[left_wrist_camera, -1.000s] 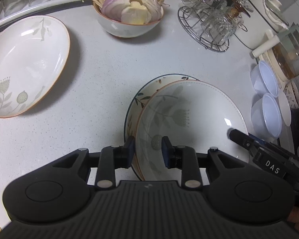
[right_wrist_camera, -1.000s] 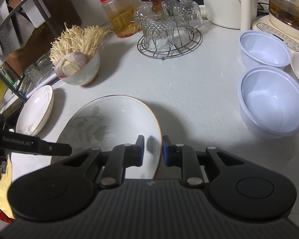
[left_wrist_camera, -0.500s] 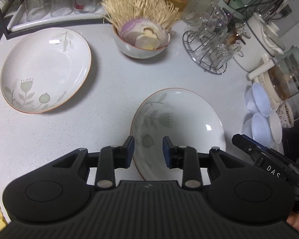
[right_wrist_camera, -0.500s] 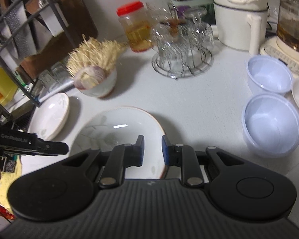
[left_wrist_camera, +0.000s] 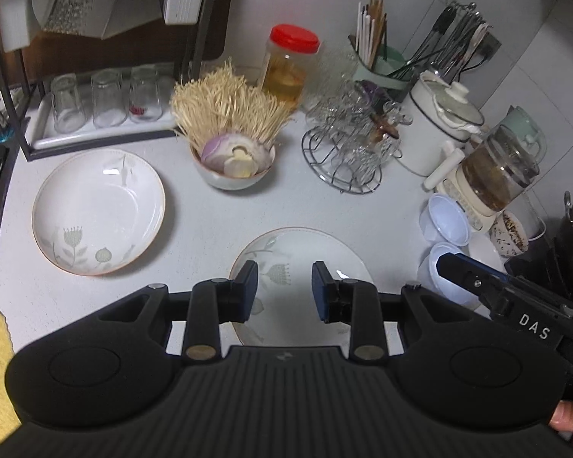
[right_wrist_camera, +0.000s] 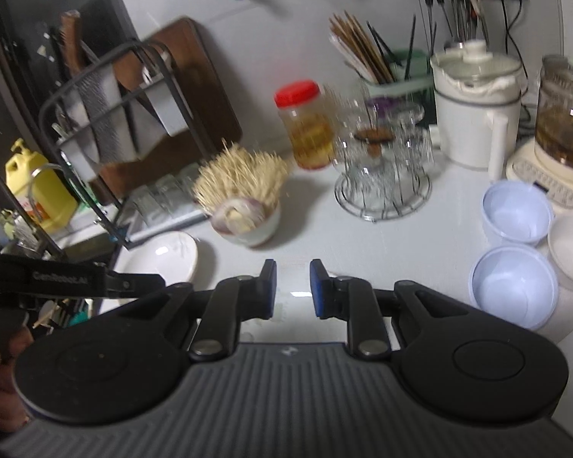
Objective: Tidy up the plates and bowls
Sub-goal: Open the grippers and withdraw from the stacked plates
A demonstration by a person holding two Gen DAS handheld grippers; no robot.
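The left gripper (left_wrist_camera: 284, 286) is hovering above the near plate (left_wrist_camera: 301, 263) with its jaws part open and nothing between them. The right gripper (right_wrist_camera: 292, 288) is also hanging clear, jaws narrow and gripping nothing. The second plate (left_wrist_camera: 99, 212) is lying on the counter (left_wrist_camera: 195, 221) well off to the left, beside the onion bowl (left_wrist_camera: 233, 168). Judging by this, the left gripper is nearer it, so stacking probably falls to that side.

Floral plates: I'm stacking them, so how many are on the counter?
2: one floral plate at far left, a second plate beneath the left gripper. Another could hide underneath.
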